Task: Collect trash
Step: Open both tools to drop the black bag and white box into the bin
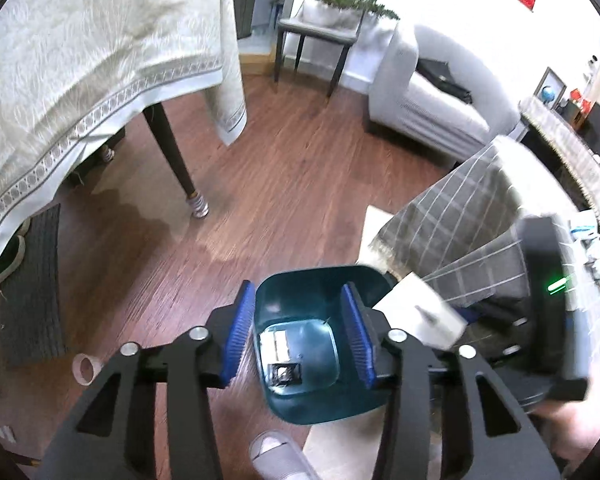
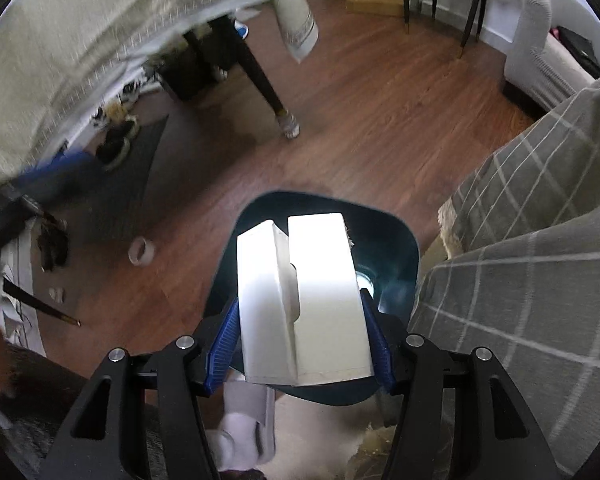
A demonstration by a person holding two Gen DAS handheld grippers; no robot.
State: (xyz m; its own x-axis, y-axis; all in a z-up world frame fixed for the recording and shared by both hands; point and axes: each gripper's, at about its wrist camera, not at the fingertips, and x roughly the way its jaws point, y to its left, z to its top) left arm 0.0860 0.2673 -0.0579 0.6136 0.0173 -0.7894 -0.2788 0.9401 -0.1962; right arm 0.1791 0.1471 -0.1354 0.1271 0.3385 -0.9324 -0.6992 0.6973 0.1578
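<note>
A dark teal trash bin (image 1: 312, 288) stands on the wood floor, with a small box-like item (image 1: 282, 356) on its bottom. My left gripper (image 1: 298, 338) is open and empty right above the bin's mouth. My right gripper (image 2: 300, 344) is shut on a white cardboard box (image 2: 324, 280) and holds it over the bin (image 2: 396, 248). In the left wrist view the white box (image 1: 418, 314) and the right gripper's body (image 1: 548, 308) show at the bin's right rim.
A tape roll (image 1: 86, 368) lies on the floor left of the bin, also in the right wrist view (image 2: 141, 251). A cloth-covered table (image 1: 80, 60) with a dark leg (image 1: 176, 160) stands at the left. A grey checked blanket (image 2: 520, 260) hangs at the right. A slippered foot (image 1: 276, 456) is below the bin.
</note>
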